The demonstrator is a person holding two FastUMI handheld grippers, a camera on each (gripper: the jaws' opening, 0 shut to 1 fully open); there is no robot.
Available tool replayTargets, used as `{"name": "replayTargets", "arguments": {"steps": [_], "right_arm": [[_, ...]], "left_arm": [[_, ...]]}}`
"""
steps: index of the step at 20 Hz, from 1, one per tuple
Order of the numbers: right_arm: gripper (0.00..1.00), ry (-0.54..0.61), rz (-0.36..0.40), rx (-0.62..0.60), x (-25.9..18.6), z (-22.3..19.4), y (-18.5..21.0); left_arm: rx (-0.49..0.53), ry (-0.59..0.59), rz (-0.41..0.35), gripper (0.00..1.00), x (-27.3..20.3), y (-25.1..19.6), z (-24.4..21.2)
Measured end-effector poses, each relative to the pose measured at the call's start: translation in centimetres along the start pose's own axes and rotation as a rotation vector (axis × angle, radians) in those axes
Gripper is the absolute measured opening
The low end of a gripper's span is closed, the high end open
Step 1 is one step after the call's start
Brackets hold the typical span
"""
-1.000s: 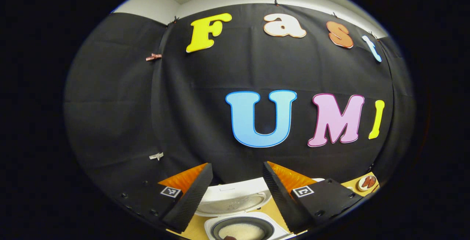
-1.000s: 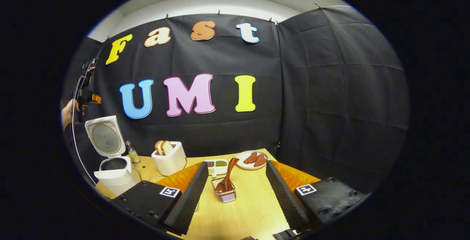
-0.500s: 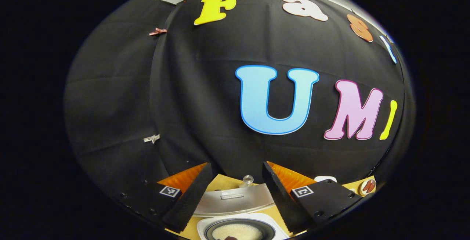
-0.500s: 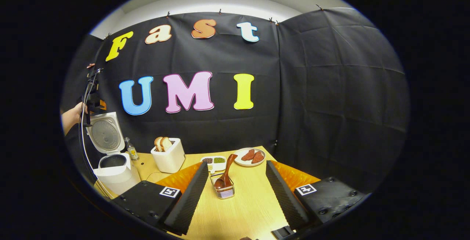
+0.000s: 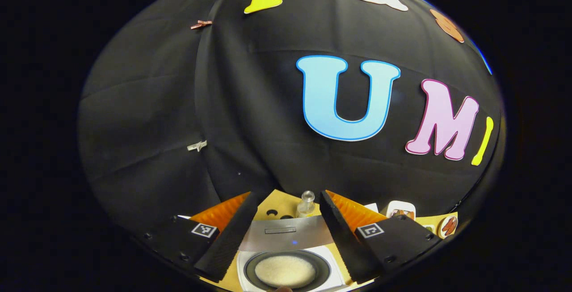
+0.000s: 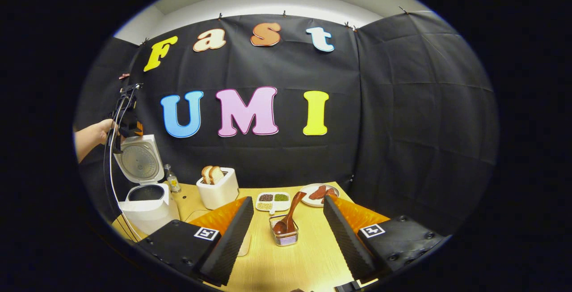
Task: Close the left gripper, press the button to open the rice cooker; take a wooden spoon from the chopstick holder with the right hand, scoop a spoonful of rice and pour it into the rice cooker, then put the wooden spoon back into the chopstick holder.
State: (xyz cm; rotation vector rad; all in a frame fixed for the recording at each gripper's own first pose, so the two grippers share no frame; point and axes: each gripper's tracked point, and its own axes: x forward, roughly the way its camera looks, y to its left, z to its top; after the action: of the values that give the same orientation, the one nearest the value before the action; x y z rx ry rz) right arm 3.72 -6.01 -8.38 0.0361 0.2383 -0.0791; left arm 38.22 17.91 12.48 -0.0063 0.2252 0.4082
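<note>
In the left gripper view my left gripper is open, its fingers standing either side of the top edge of the raised lid of the white rice cooker. Below the lid, the pot holds white rice. In the right gripper view the rice cooker stands open at the table's far left, and a hand holds the left gripper just above its lid. The wooden spoon leans in the clear chopstick holder, ahead of my open, empty right gripper.
On the wooden table stand a small bottle beside the cooker, a white toaster with bread, a divided dish of grains and a plate of meat. A cable hangs down from the left gripper.
The left gripper has come down and closer to the open lid, whose top edge now lies between its fingers. The right gripper's view has shifted slightly; the spoon stays in the holder.
</note>
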Motion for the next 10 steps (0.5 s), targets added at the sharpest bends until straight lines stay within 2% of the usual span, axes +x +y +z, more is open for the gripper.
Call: {"name": "replayTargets", "arguments": {"steps": [5,10], "right_arm": [[0.98,0.026,0.028,0.039,1.1,-0.7,-0.7],[0.98,0.055,0.094,0.076,1.4,-1.8,-1.0]], "left_arm": [[0.006,0.040,0.007,0.98,-4.2,-1.1,-4.7],[-0.019,0.125,0.000,0.98,-7.2,-1.9,-12.1]]}}
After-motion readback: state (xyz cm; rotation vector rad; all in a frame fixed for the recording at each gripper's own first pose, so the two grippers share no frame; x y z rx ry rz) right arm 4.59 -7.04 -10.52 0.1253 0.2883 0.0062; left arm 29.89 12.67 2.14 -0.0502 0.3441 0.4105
